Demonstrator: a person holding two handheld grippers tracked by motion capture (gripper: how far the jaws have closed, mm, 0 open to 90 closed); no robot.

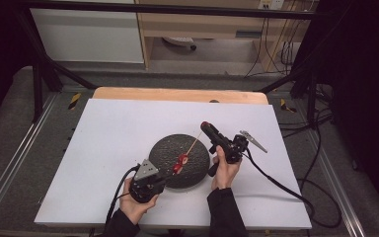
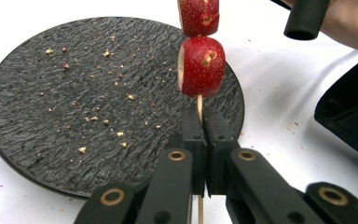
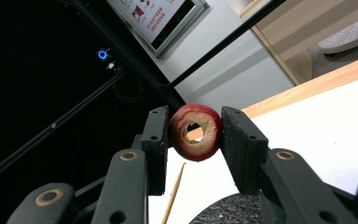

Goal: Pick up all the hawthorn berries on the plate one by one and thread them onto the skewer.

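While the skewer (image 2: 199,105) sits pinched tight between the left gripper (image 2: 204,135) jaws at the bottom middle of the left gripper view, two red fruit pieces (image 2: 201,65) are threaded on it just above the jaw tips, hanging over the right edge of the black plate (image 2: 74,107), which is dotted with crumbs. Over in the right gripper view, the right gripper (image 3: 195,133) is clamped on a third red piece, a cored fruit ring (image 3: 196,132) with the hole facing the camera, mid frame. From the high view the stick runs up and right across the plate at center, the right gripper sits just right of it, and it's all on a white table (image 1: 118,123).
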